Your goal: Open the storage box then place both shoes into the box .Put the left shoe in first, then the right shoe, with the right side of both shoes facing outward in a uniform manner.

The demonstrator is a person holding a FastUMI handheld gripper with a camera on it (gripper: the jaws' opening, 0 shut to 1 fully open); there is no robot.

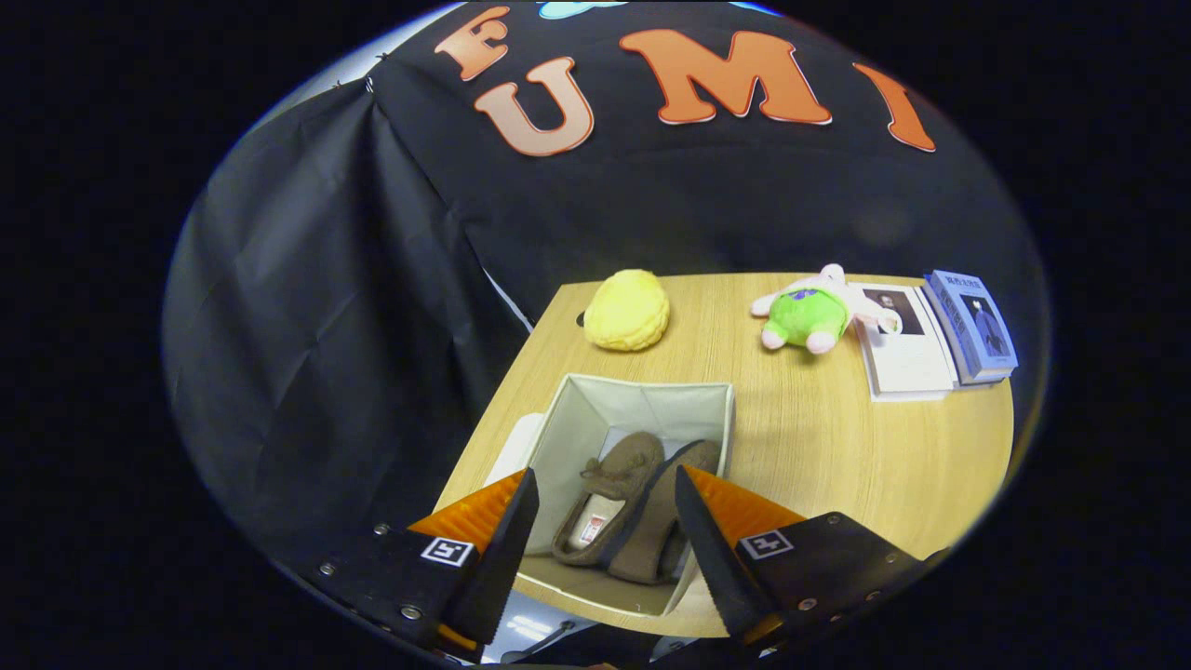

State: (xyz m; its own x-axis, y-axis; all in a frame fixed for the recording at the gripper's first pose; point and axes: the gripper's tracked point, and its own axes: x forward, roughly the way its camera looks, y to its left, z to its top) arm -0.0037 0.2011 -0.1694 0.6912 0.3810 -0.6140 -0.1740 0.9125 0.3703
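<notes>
An open white fabric storage box point(642, 395) stands on the wooden table point(837, 447), below and just ahead of my fingers. Two brown slip-on shoes lie inside it side by side: one point(605, 493) shows its light inner lining and a bow, the other point(665, 530) rests on its side against it with its sole edge up. My gripper point(605, 498) hovers above the box, open, with nothing between its fingers; the shoes show through the gap. A white flat piece point(516, 447), perhaps the lid, lies beside the box on its left.
Beyond the box sit a yellow round plush point(628, 310) and a green and pink plush toy point(809, 314). At the far right lie an open white booklet point(901, 349) and a blue book point(972, 326). Black cloth walls the booth.
</notes>
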